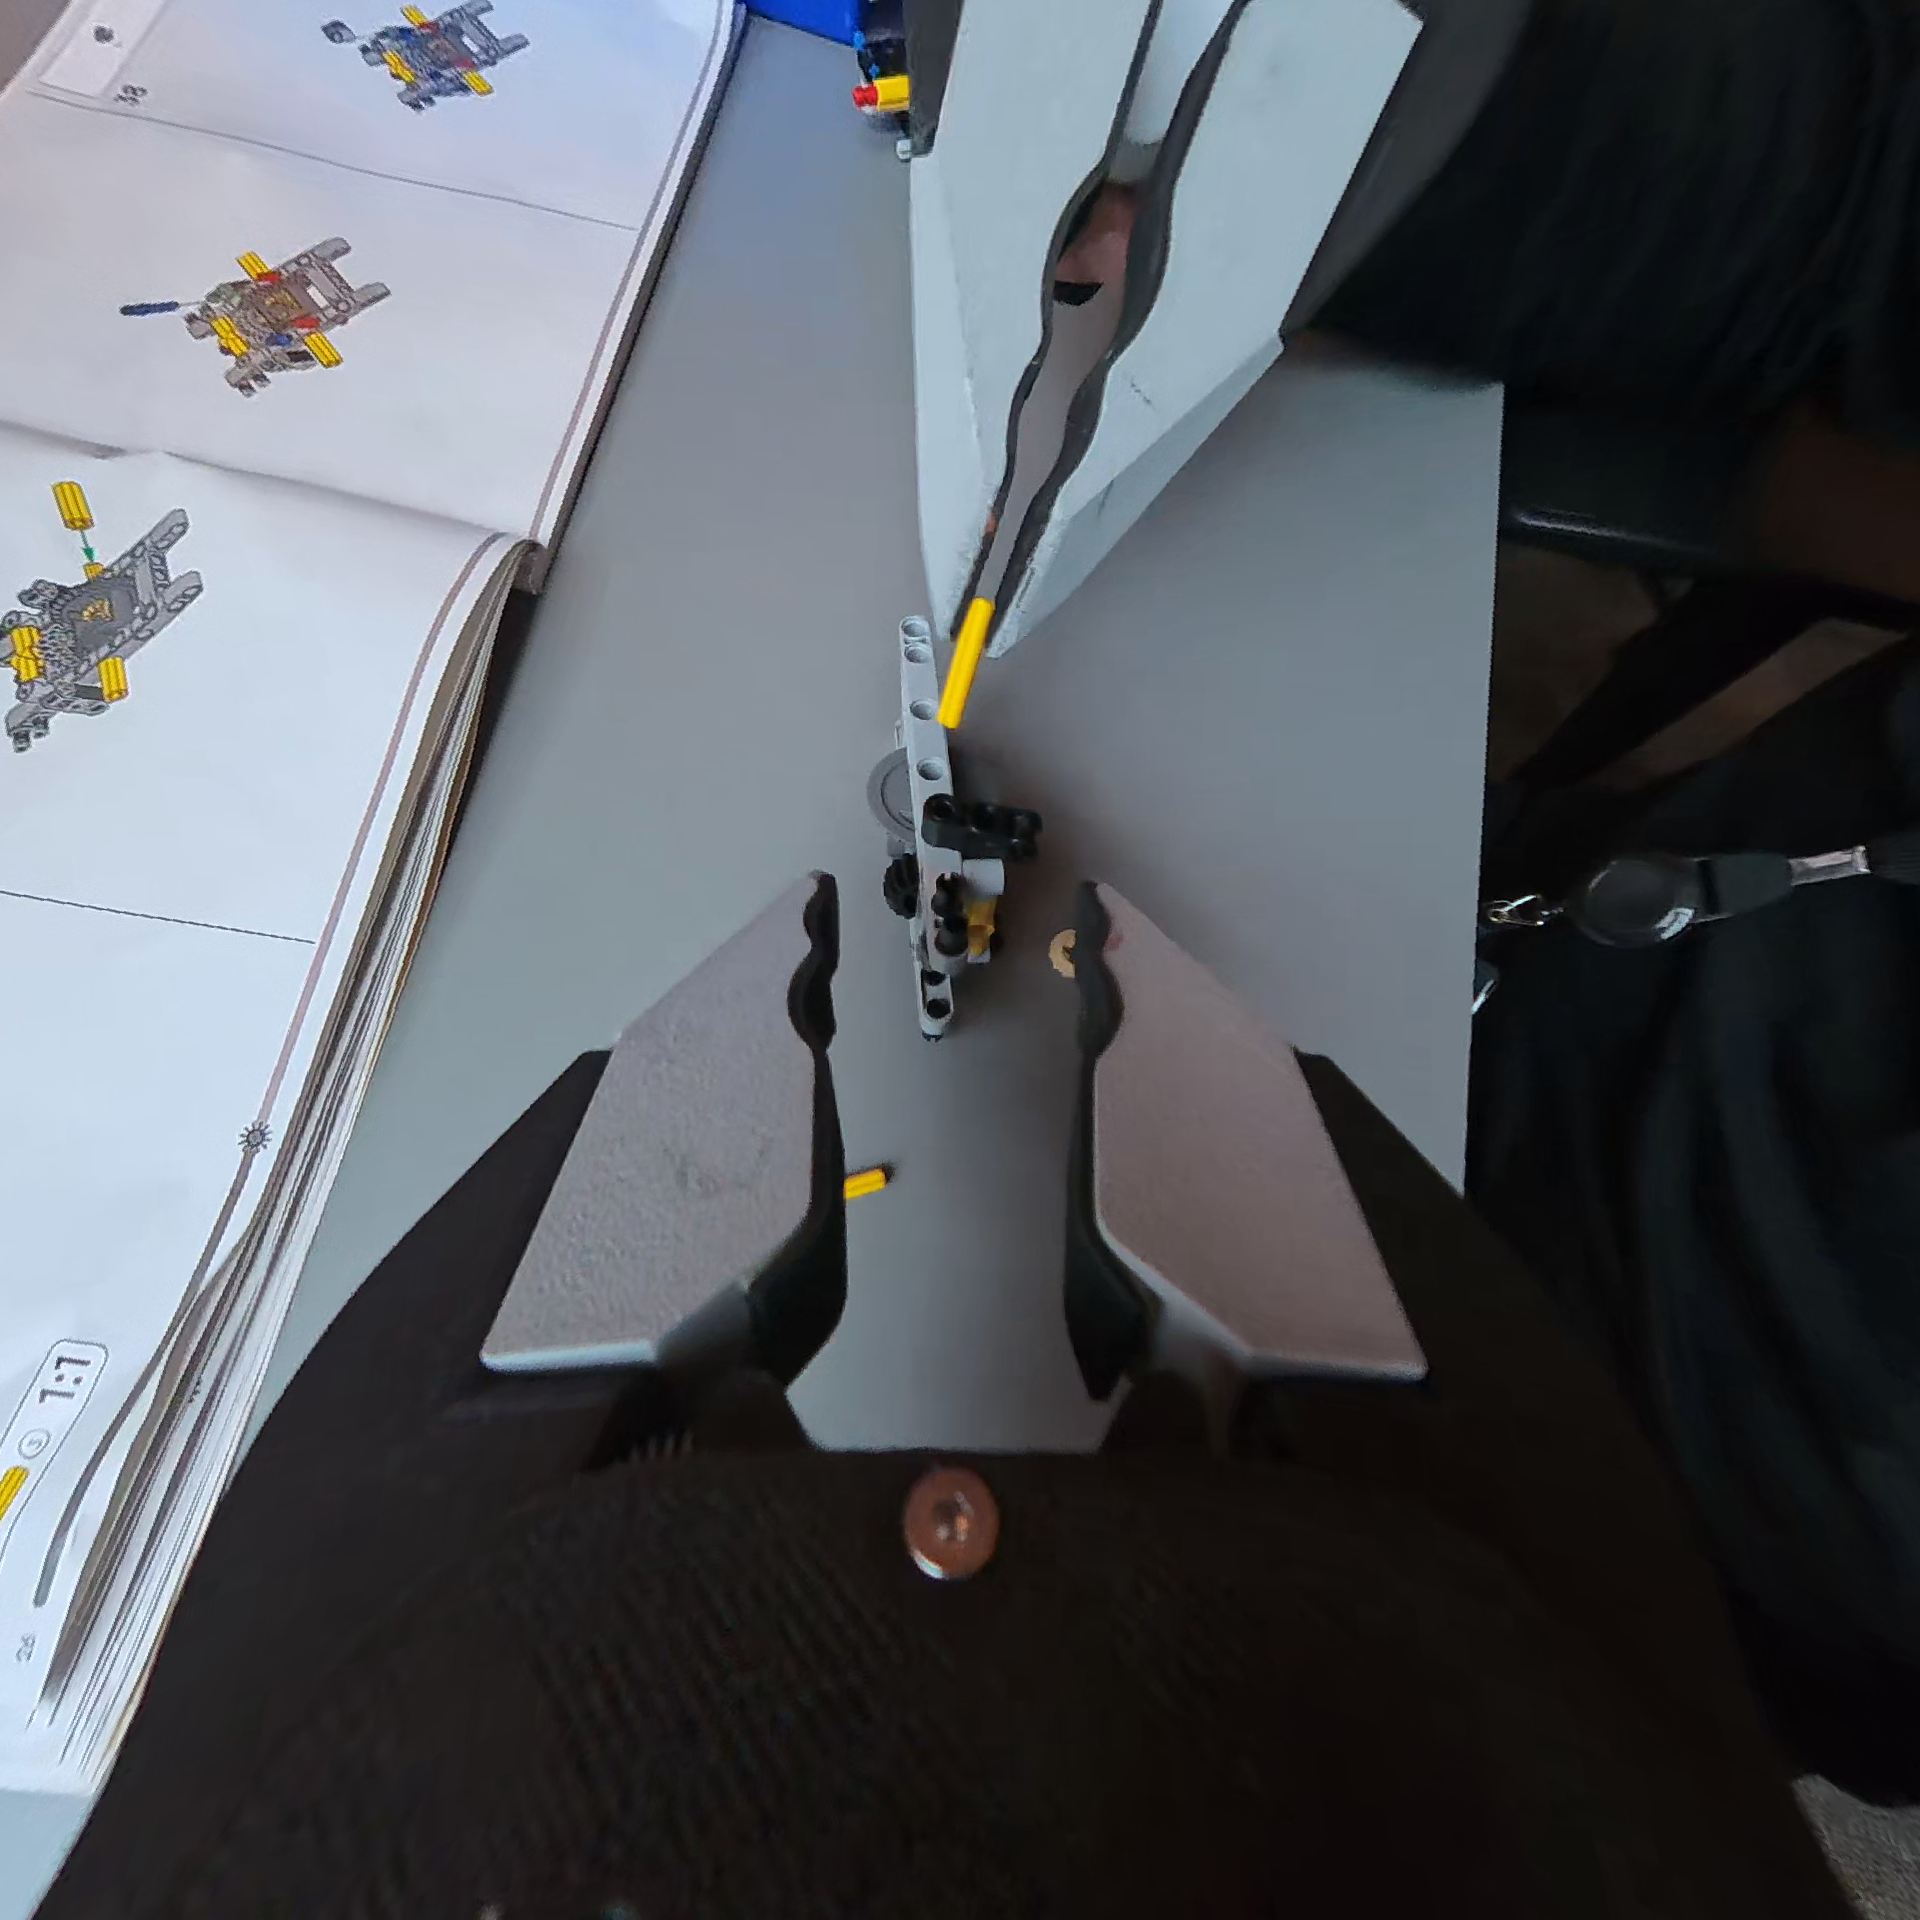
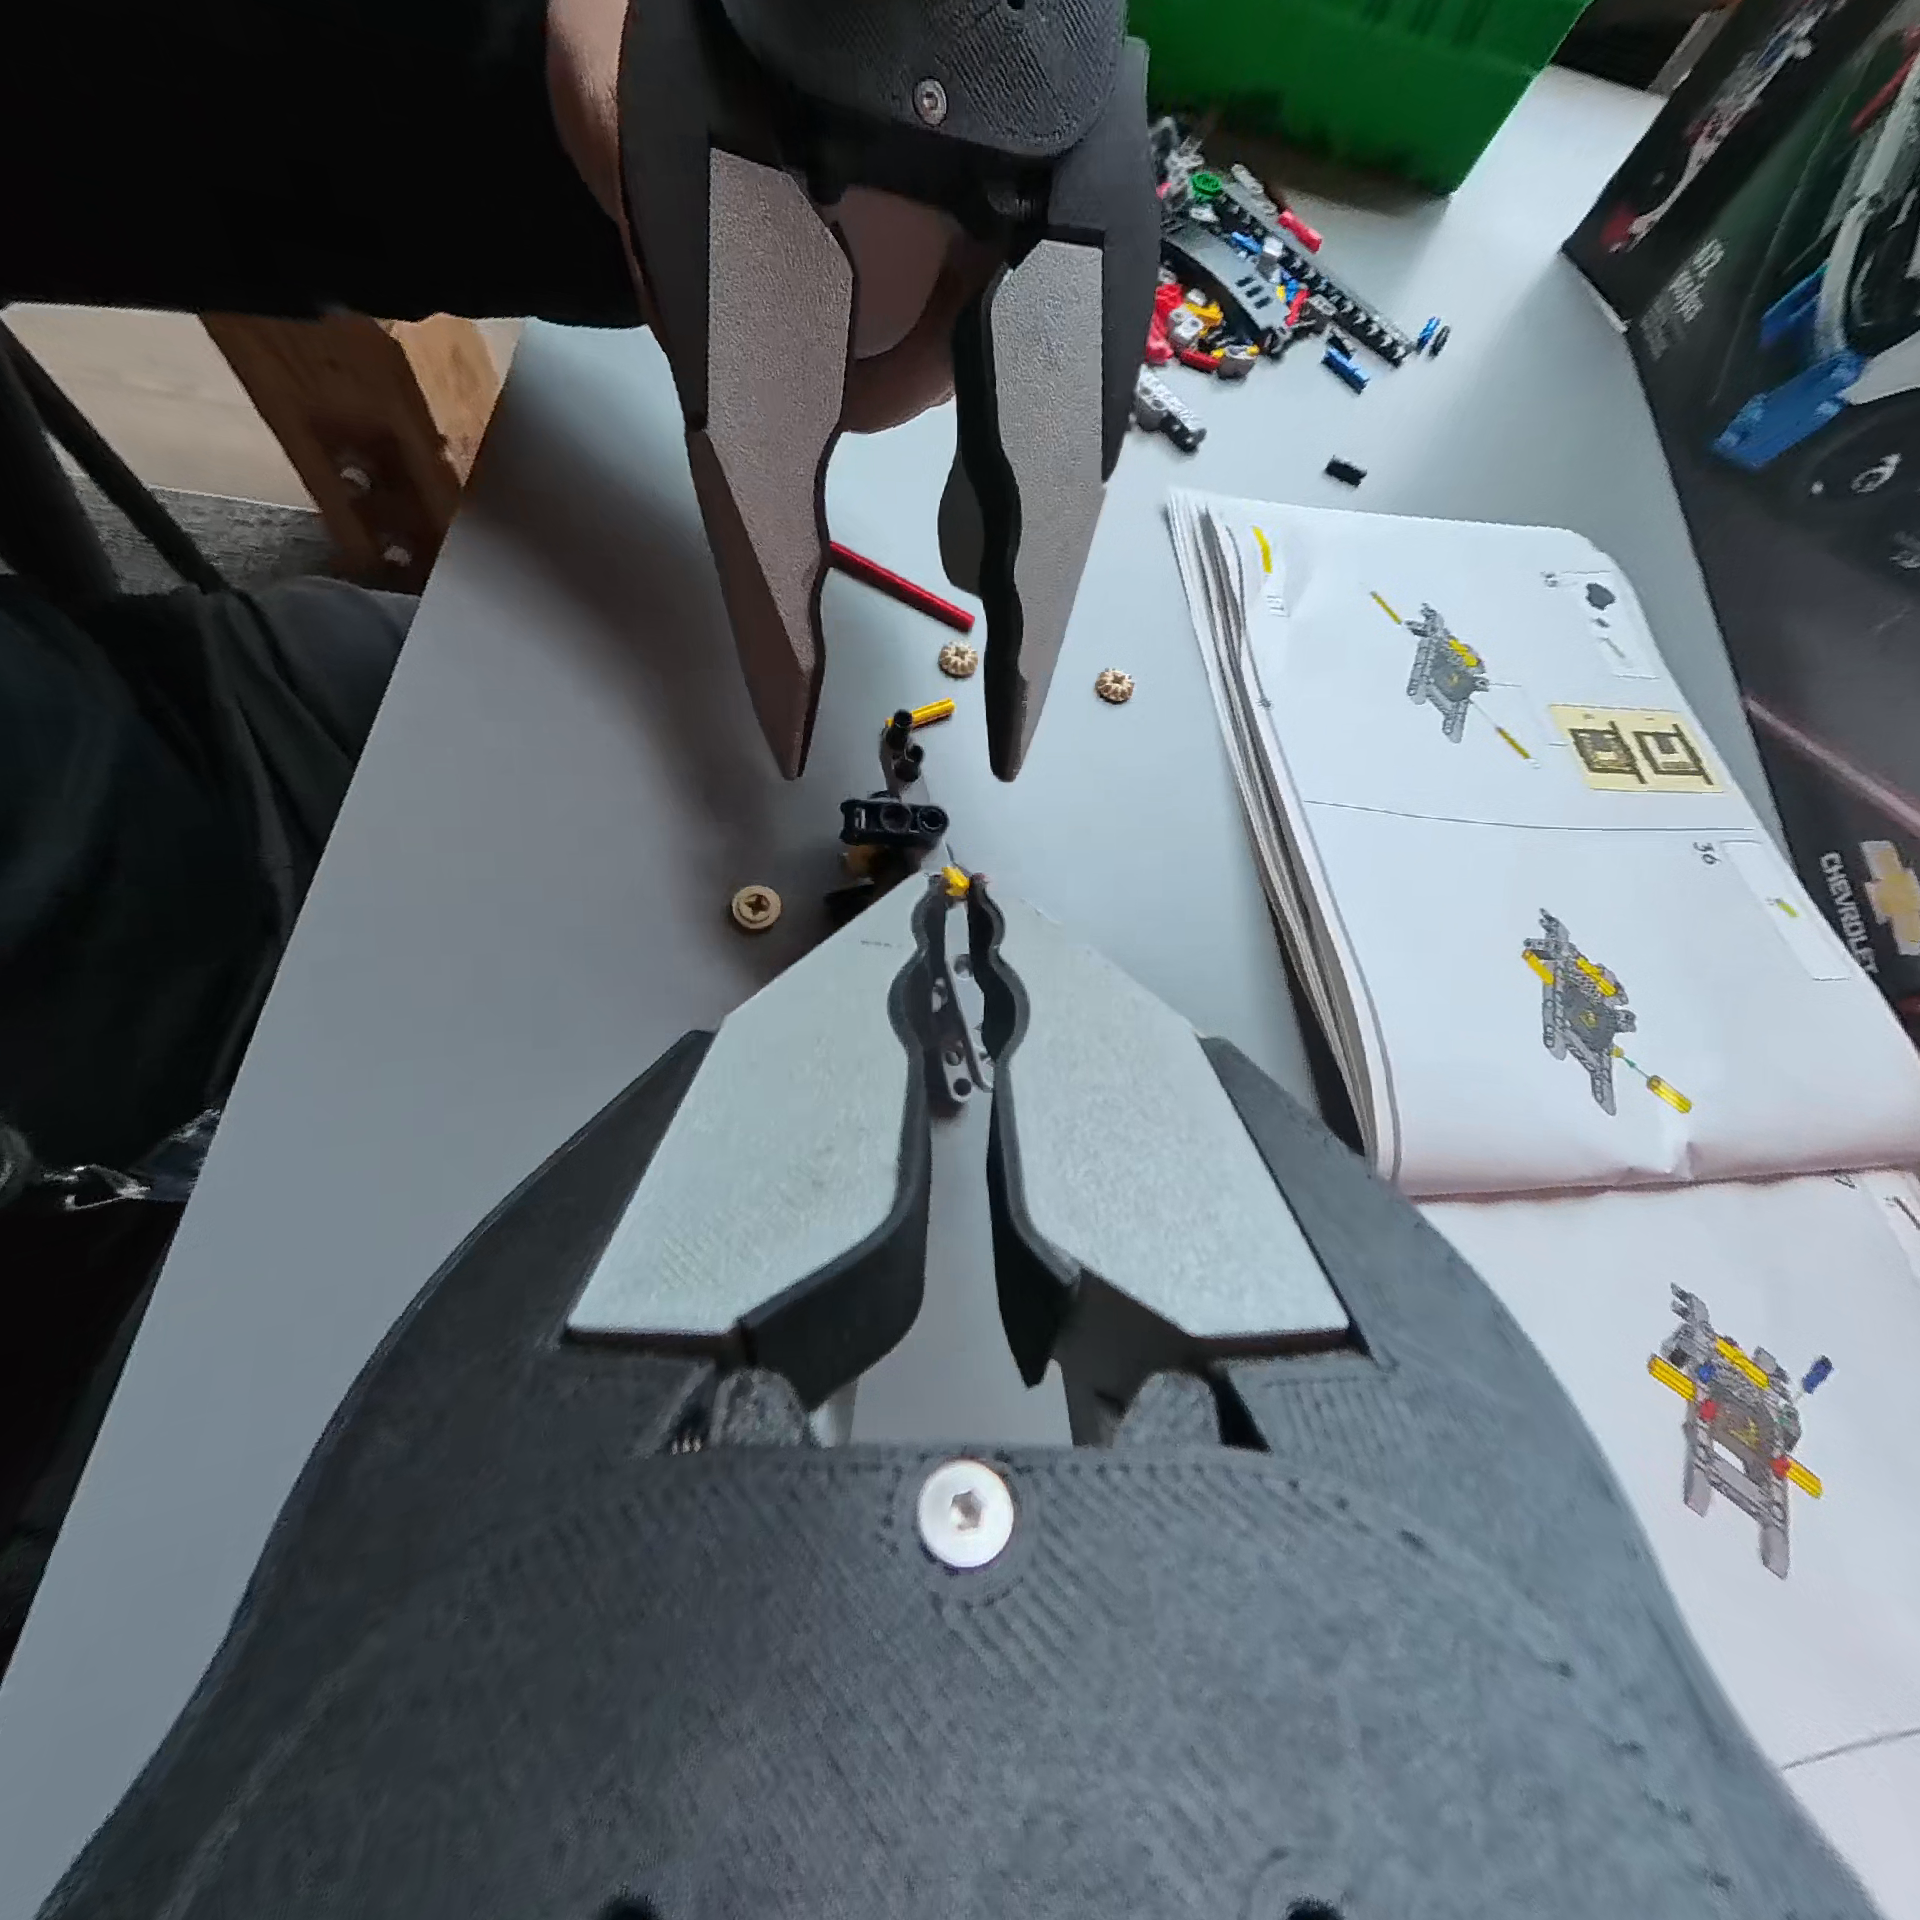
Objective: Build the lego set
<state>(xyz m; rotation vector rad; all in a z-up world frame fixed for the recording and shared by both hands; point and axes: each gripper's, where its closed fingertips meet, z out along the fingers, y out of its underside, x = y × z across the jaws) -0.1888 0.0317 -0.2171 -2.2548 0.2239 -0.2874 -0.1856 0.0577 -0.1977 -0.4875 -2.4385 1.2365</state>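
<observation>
A small grey Lego assembly (image 1: 928, 831) with black connectors stands on edge on the grey table (image 1: 707, 623). My left gripper (image 1: 956, 894) is open, with its fingertips on either side of the assembly's near end. My right gripper (image 1: 982, 629) comes in from the far side, shut on a thin yellow axle (image 1: 964, 662). The axle's free end touches the grey beam near a hole. In the right wrist view, my right gripper (image 2: 951, 885) pinches the axle (image 2: 954, 883), and the open left gripper (image 2: 900, 774) hangs over the black connector (image 2: 894, 819).
An open instruction booklet (image 1: 260, 540) lies beside the work spot and also shows in the right wrist view (image 2: 1507, 831). Tan gears (image 2: 956, 658), a red axle (image 2: 899, 587), a short yellow axle (image 1: 864, 1182) and a tan round piece (image 2: 755, 906) lie nearby. A parts pile (image 2: 1268, 281), a green bin (image 2: 1351, 73) and a box (image 2: 1787, 312) stand farther off. About 4 cm separates my left fingertips from my right. It is some 5 cm from my left tips to the tan round piece (image 2: 755, 906).
</observation>
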